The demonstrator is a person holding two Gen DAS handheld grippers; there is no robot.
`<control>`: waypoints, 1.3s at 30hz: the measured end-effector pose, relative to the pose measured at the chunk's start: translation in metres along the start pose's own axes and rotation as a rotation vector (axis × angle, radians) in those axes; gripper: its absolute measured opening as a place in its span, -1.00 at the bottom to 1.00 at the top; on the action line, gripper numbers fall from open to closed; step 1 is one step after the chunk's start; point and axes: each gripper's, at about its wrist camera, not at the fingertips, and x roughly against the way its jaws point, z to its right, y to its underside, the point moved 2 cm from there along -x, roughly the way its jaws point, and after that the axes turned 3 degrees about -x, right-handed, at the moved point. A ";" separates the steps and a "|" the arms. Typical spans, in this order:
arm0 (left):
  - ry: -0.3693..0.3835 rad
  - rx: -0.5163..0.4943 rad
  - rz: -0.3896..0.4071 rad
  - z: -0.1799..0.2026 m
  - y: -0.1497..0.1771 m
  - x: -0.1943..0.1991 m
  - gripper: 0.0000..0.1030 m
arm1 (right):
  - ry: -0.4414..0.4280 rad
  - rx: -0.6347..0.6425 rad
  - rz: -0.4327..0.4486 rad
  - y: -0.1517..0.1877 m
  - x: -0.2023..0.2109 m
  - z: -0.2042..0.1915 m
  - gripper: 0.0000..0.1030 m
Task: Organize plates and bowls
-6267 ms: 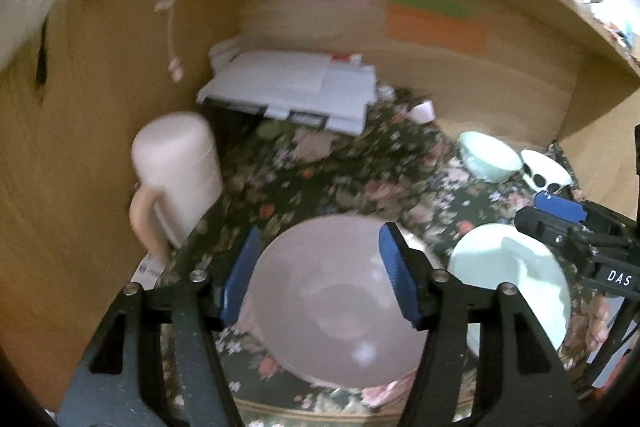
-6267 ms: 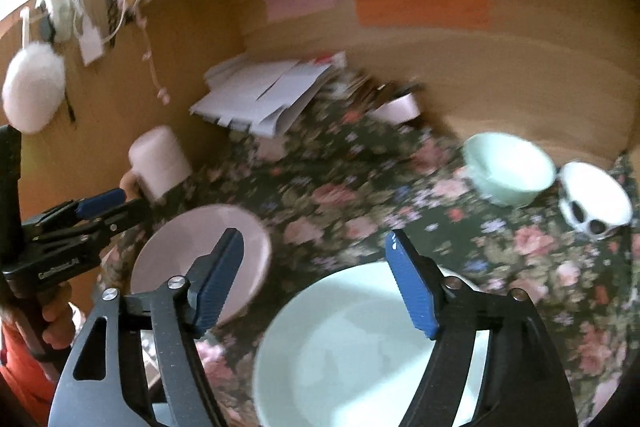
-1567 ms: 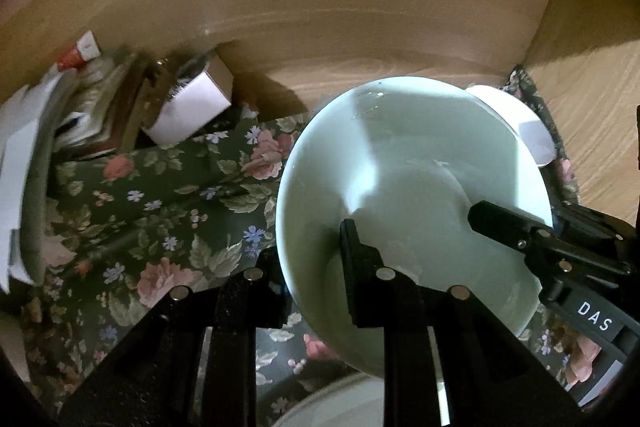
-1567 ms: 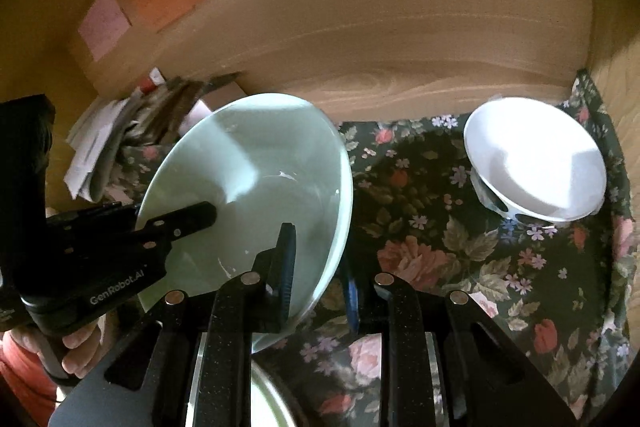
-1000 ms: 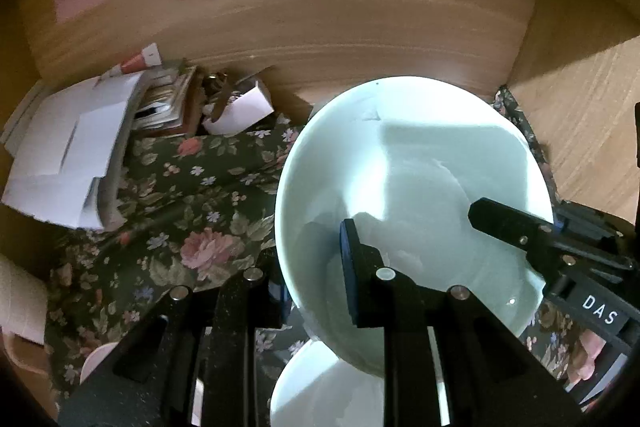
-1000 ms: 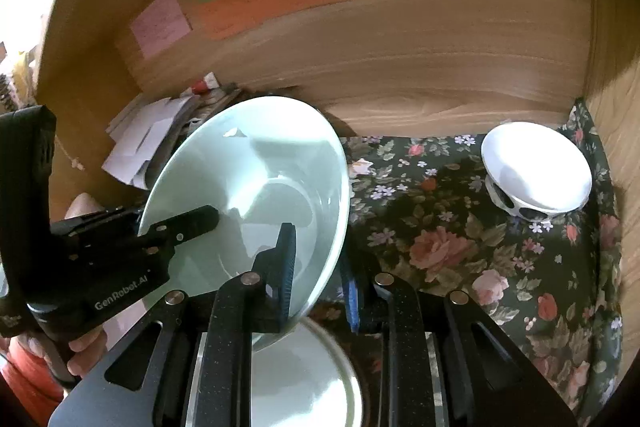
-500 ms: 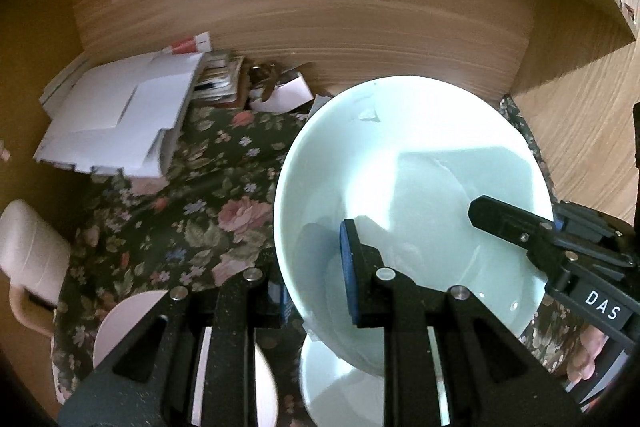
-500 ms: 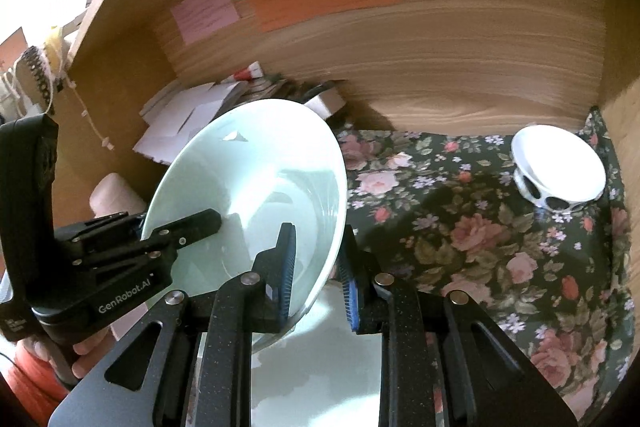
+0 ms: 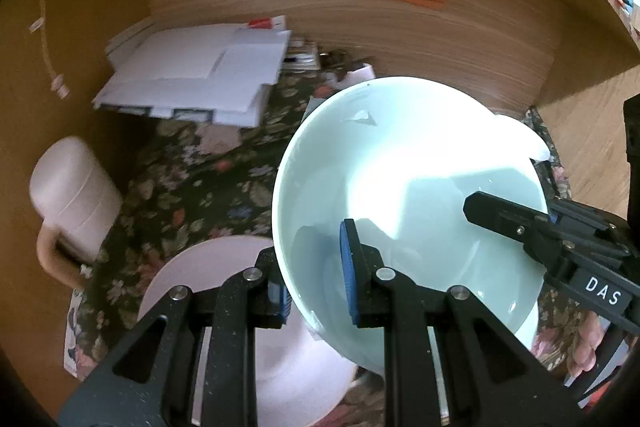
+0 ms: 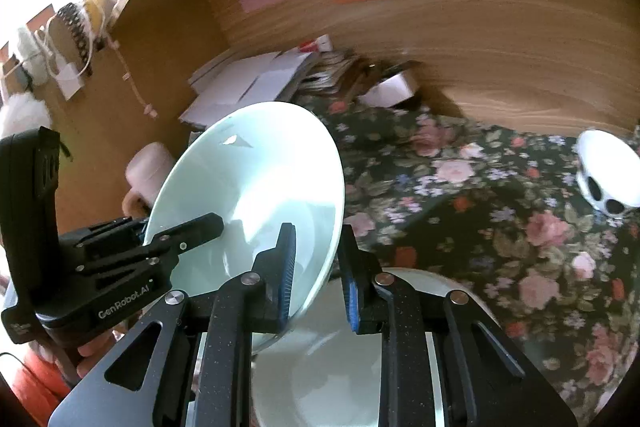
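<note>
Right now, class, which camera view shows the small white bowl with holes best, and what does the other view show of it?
The right wrist view: the white bowl with holes sits in full view at the right edge on the floral cloth. In the left wrist view the mint bowl fills that side; only a white sliver shows behind its rim.

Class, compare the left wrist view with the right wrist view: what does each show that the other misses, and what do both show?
Only the left wrist view shows the pink plate. Only the right wrist view shows the white skull-patterned bowl and the pale green plate. Both show the mint bowl, clamped at its rim by the left claw and the right claw, plus the pink mug and paper stack.
</note>
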 end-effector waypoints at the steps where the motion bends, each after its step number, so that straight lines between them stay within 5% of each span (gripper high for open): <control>1: -0.006 0.009 -0.001 -0.005 0.003 0.001 -0.60 | -0.009 0.004 -0.006 0.001 -0.004 -0.004 -0.62; 25: -0.072 0.159 -0.088 -0.070 0.074 0.000 -0.60 | -0.119 0.062 -0.171 0.043 -0.070 -0.052 -0.62; 39: -0.057 0.195 -0.088 -0.083 0.088 0.008 -0.60 | -0.100 0.116 -0.169 0.043 -0.081 -0.065 -0.54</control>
